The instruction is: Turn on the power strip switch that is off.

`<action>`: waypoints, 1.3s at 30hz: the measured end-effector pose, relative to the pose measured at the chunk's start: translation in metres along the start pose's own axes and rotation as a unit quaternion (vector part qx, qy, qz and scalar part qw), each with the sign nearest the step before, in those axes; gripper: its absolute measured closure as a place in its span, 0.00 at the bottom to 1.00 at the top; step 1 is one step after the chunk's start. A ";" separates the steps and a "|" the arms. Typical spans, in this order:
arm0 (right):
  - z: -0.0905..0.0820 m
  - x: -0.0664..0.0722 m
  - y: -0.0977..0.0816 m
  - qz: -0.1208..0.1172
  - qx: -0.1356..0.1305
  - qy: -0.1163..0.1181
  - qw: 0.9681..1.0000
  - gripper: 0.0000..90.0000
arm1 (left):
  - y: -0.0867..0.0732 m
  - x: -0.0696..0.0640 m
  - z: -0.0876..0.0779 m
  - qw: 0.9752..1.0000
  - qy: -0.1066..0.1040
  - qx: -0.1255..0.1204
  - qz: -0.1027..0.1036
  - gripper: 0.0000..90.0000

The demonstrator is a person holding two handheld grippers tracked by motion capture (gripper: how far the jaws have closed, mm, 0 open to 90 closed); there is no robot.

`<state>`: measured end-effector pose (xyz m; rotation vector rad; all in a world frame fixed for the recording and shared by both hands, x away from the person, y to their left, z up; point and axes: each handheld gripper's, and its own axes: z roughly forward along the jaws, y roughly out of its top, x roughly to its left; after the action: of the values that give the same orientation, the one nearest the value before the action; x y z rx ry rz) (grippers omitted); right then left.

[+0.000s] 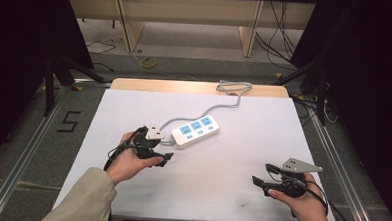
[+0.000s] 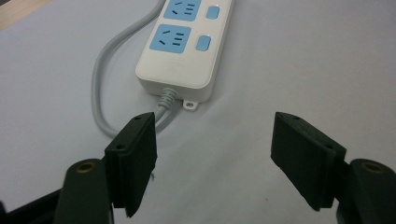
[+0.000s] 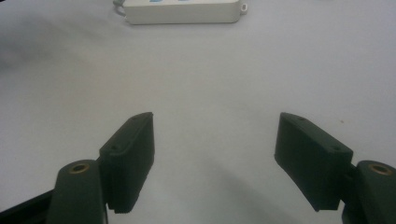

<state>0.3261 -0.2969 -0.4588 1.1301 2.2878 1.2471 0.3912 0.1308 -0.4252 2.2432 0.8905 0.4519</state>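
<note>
A white power strip (image 1: pixel 195 130) with three blue sockets lies on the white table (image 1: pixel 220 186), left of centre. Its grey cable (image 1: pixel 219 105) runs to the far edge. A white plug (image 1: pixel 155 134) sits just left of the strip, close above my left gripper (image 1: pixel 157 146). In the left gripper view, my left gripper (image 2: pixel 215 121) stands open and empty, pointing at the cable end of the strip (image 2: pixel 180 51). Near the front right corner, my right gripper (image 1: pixel 262 174) is open over bare table. The right gripper view has its jaws (image 3: pixel 217 119) wide apart, the strip (image 3: pixel 182 11) far ahead.
The cable ends in a loose coil (image 1: pixel 233 86) on the wooden strip at the table's far edge. Metal rails (image 1: pixel 332 151) run along both sides of the table. Floor cables and wooden furniture legs lie beyond the far edge.
</note>
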 end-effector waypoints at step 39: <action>-0.001 0.000 0.000 -0.002 -0.001 0.003 1.000 0.32 | -0.048 0.012 -0.031 0.999 0.014 -0.041 -0.008 0.27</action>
<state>0.3253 -0.2970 -0.4588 1.1215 2.2920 1.2531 0.3605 0.1790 -0.4360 2.1579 0.8873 0.5062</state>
